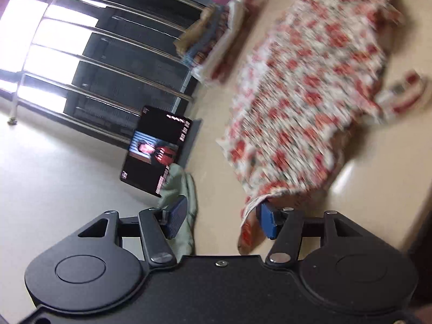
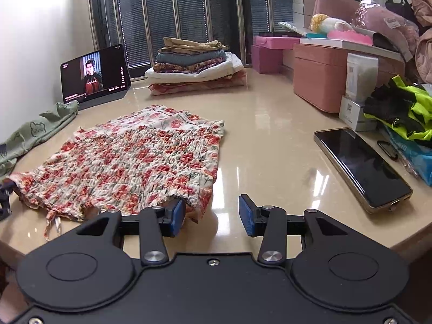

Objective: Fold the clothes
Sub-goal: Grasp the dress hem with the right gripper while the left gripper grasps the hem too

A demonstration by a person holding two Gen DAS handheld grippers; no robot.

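Note:
A red-and-white floral smocked top [image 2: 129,156] lies spread flat on the beige table [image 2: 270,124]. My right gripper [image 2: 213,216] stands open at the top's near right corner. Its left pad [image 2: 178,214] is tucked against the hem and its right pad [image 2: 247,214] is over bare table. The left wrist view is tilted and blurred. There the same top [image 1: 310,81] fills the right side. My left gripper [image 1: 221,220] is open, and a corner of the cloth drapes over its right pad [image 1: 267,222]. Nothing sits between its pads.
A tablet [image 2: 94,75] playing video leans at the back left, beside a green garment [image 2: 35,132]. A stack of folded clothes [image 2: 197,64] sits at the back. A phone [image 2: 361,164], pink boxes [image 2: 318,78] and a neon-yellow garment [image 2: 405,110] crowd the right side.

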